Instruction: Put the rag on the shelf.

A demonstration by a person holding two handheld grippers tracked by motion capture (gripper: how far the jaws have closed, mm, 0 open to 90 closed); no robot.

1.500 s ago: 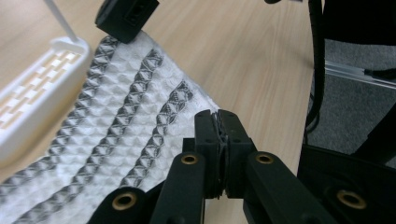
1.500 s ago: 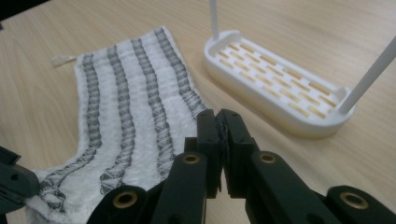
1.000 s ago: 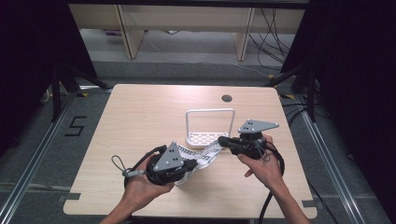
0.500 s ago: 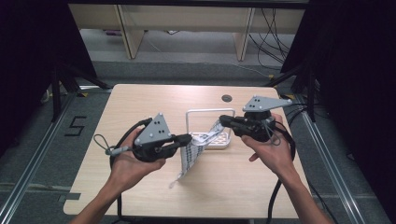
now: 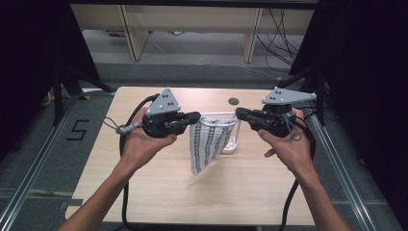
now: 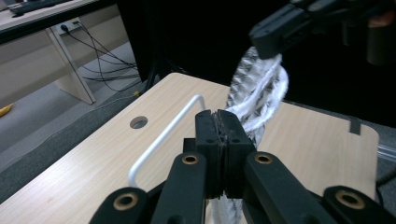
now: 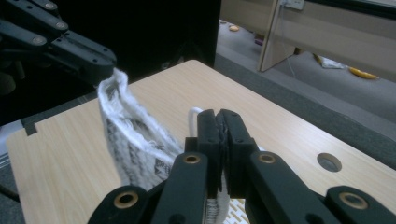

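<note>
A white cloth with dark checks (image 5: 209, 142) hangs in the air over the middle of the table, stretched by its top edge between both grippers. My left gripper (image 5: 196, 116) is shut on the cloth's left top corner. My right gripper (image 5: 237, 113) is shut on the right top corner. The cloth's lower tip dangles just above the tabletop. In the left gripper view the cloth (image 6: 259, 93) runs from my shut jaws up to the other gripper. In the right gripper view the cloth (image 7: 135, 135) sags between my jaws and the far gripper.
A white wire rack (image 5: 233, 144) stands on the light wooden table (image 5: 144, 187) behind the cloth. A round cable hole (image 5: 234, 101) sits near the far edge. Cables trail from both grippers off the near edge. Dark curtains flank the table.
Both grippers have risen from the tabletop and spread apart, lifting the cloth off the table so that it now hangs stretched between them.
</note>
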